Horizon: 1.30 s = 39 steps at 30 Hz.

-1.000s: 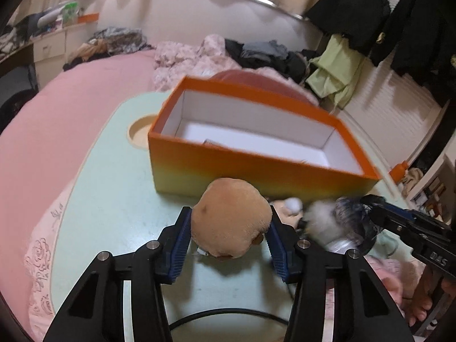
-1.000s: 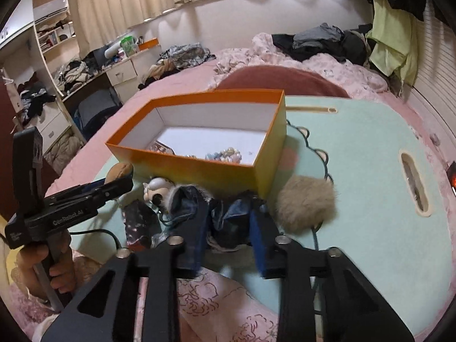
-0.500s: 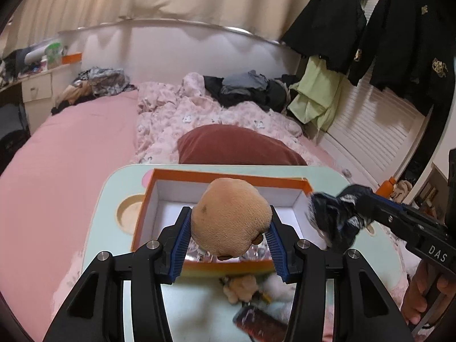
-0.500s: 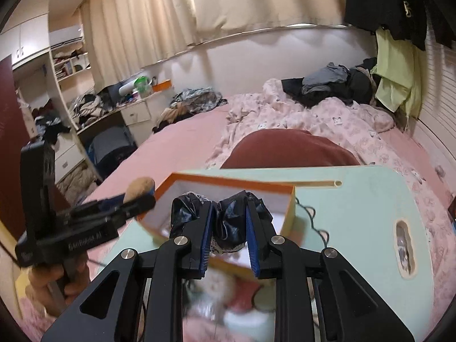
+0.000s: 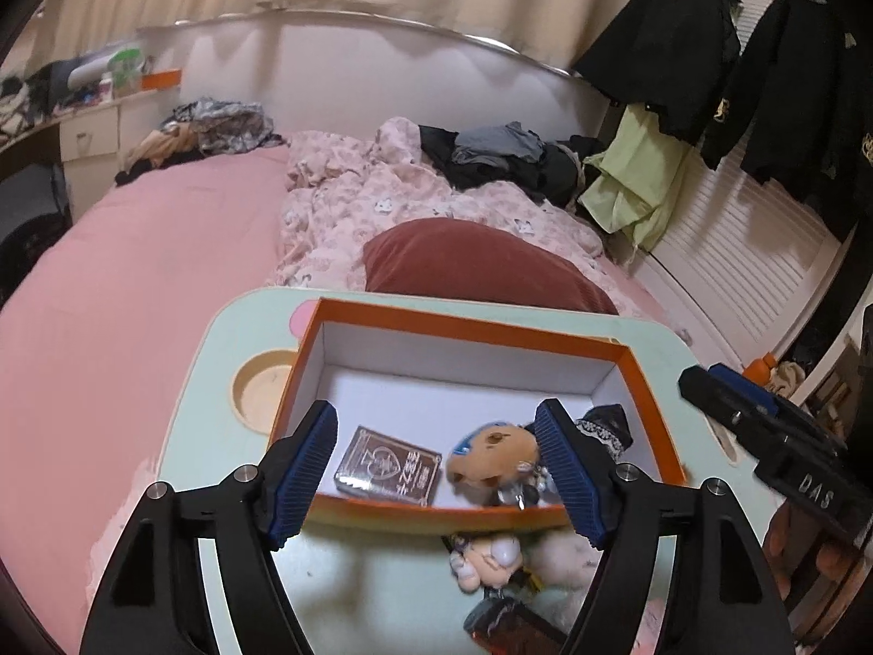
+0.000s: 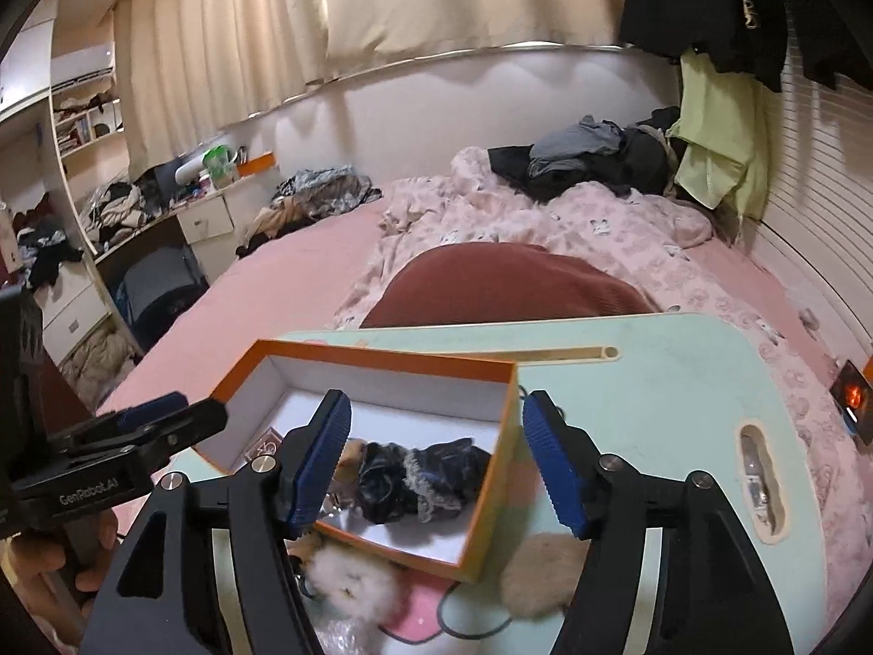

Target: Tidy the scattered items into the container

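Over the orange box (image 5: 480,513) on the pale green table (image 5: 218,436), two hand-held grippers, both held above it. Left hand-held gripper (image 5: 436,477): jaws just opened wide, nothing pressed between the pads. Right hand-held gripper (image 6: 436,464): jaws just opened wide too, pads clear of everything.

Inside the box, three things counted. One brown plush toy (image 5: 494,461), blurred, near the front wall. One dark lacy cloth bundle (image 6: 420,475), lying with its long side across the box, just beside the plush. One flat brown card pack (image 5: 388,466), lying flat, long side running along the front wall, on the left.

Box long side set left to right in the left wrist view, open top facing up.

Outside the box, still on the table: one small doll figure (image 5: 488,562) just in front of the box, one white fluffy ball (image 6: 349,584), one tan fluffy ball (image 6: 540,573), one dark flat thing (image 5: 513,627), too blurred to name.
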### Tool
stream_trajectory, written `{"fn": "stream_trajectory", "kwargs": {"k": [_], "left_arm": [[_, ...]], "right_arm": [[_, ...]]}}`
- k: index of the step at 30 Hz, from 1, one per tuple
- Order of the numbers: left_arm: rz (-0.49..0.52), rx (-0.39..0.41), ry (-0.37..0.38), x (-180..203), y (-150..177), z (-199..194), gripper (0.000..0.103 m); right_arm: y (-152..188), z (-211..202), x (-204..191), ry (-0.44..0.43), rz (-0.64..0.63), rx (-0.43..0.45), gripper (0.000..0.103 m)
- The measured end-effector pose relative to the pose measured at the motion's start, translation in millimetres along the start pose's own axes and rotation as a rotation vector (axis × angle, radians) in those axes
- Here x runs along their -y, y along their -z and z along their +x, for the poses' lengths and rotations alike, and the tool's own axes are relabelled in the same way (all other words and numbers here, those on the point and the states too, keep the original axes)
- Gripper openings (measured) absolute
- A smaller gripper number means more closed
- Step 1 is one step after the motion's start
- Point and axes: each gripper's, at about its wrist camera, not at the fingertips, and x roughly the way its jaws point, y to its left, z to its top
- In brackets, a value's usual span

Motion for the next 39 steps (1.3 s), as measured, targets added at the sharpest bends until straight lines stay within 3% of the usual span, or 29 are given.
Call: {"fn": "stream_trajectory", "kwargs": {"k": [6, 13, 24, 26, 28, 30, 31, 33, 39], "left_arm": [[0.002, -0.031, 0.039, 0, 16, -11, 0.076], [0.057, -0.136, 0.067, 17, 60, -14, 0.076], [0.083, -0.216, 0.054, 37, 84, 12, 0.076], [0.092, -0.228, 0.059, 41, 85, 17, 0.075], [0.093, -0.250, 0.073, 42, 89, 21, 0.061], [0.081, -0.245, 0.089, 40, 90, 20, 0.058], [0.076, -0.242, 0.093, 39, 91, 18, 0.051], [0.054, -0.241, 0.109, 34, 90, 17, 0.035], [0.040, -0.228, 0.119, 27, 87, 14, 0.034]], "right_arm": [[6, -13, 23, 0.011, 0.036, -0.012, 0.066], [36, -23, 49, 0.049, 0.066, -0.052, 0.066], [67, 22, 52, 0.134, 0.037, -0.223, 0.066], [72, 27, 50, 0.141, 0.024, -0.252, 0.060], [75, 24, 48, 0.146, 0.002, -0.249, 0.040], [76, 23, 48, 0.139, -0.007, -0.252, 0.031], [77, 23, 49, 0.133, -0.005, -0.254, 0.025], [78, 19, 52, 0.131, 0.001, -0.243, 0.020], [74, 11, 53, 0.107, 0.010, -0.208, 0.014]]}}
